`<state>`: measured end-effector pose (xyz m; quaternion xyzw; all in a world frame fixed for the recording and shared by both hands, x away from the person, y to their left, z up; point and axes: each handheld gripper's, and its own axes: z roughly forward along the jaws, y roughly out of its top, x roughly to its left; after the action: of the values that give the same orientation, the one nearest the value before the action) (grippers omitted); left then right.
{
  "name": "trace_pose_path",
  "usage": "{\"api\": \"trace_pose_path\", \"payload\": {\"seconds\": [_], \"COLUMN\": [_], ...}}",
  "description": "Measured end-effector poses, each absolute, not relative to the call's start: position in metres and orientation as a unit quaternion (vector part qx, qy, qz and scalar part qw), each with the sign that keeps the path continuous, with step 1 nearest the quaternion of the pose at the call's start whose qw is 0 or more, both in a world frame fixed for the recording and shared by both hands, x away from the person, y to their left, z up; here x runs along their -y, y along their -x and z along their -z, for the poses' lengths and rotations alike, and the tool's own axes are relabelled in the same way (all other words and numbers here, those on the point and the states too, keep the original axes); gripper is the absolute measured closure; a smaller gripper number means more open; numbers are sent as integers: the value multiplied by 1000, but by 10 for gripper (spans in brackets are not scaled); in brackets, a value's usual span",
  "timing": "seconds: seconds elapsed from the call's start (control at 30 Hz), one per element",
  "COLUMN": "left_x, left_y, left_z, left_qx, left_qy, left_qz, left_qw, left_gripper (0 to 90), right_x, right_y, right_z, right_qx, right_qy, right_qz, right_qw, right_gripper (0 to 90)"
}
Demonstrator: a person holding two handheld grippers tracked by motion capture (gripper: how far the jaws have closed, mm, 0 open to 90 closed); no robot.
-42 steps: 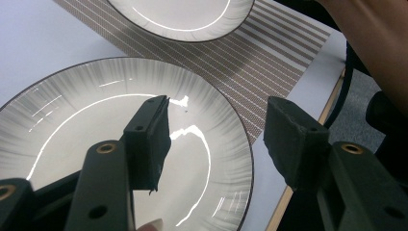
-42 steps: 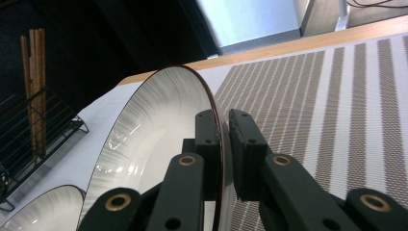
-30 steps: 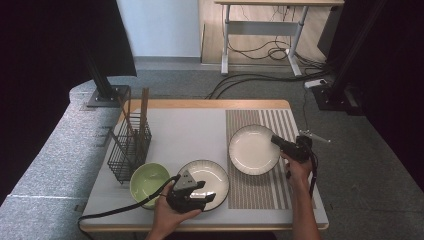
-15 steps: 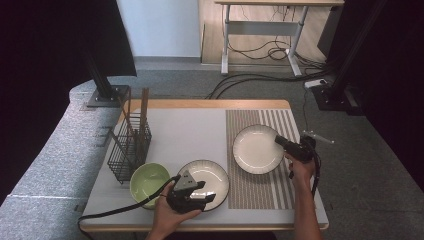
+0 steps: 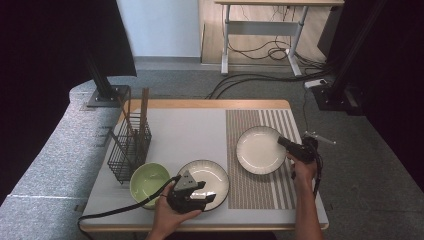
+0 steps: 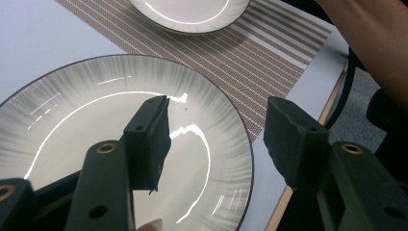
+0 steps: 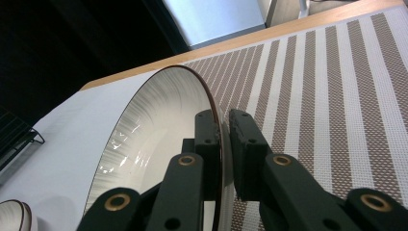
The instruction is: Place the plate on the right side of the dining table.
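Both grippers work at plates. From the high view, the right gripper (image 5: 289, 146) pinches the rim of a white plate (image 5: 258, 149) over the striped placemat (image 5: 257, 190), while the left gripper (image 5: 202, 196) hovers at the near edge of a dark-rimmed plate (image 5: 205, 176), beside a green bowl (image 5: 149, 178) and a wire rack (image 5: 131, 145).

Its own view shows the left jaws spread, one over the plate's well, one outside the rim, seemingly ready to bite.

The right gripper view shows jaws pressed on the rim, the plate tilted up on edge, likely for carrying.
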<state>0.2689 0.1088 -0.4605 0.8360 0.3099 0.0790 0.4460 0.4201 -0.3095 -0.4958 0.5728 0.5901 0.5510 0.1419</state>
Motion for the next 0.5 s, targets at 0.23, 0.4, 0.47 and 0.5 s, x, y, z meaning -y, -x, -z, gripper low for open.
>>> {"api": "trace_pose_path", "payload": {"seconds": [0.23,0.4,0.47,0.5], "left_x": [-108,-108,-108,-108], "left_y": [-269,-269,-269,-269], "left_z": [461,461,461,461], "left_qx": [-310,-310,-310,-310], "left_qy": [-836,-836,-836,-836], "left_qz": [-77,-77,-76,-76], "left_qw": [446,446,447,447], "left_gripper": [424,424,424,423], "right_x": [313,315,316,316], "right_y": [-419,-420,-419,-419], "right_z": [497,500,501,501], "right_qx": [-586,-587,-586,-585], "right_qy": [-578,-582,-584,-584], "right_qz": [-549,-545,-544,-544], "right_qw": [142,143,142,142], "right_gripper": [833,831,830,830]}}
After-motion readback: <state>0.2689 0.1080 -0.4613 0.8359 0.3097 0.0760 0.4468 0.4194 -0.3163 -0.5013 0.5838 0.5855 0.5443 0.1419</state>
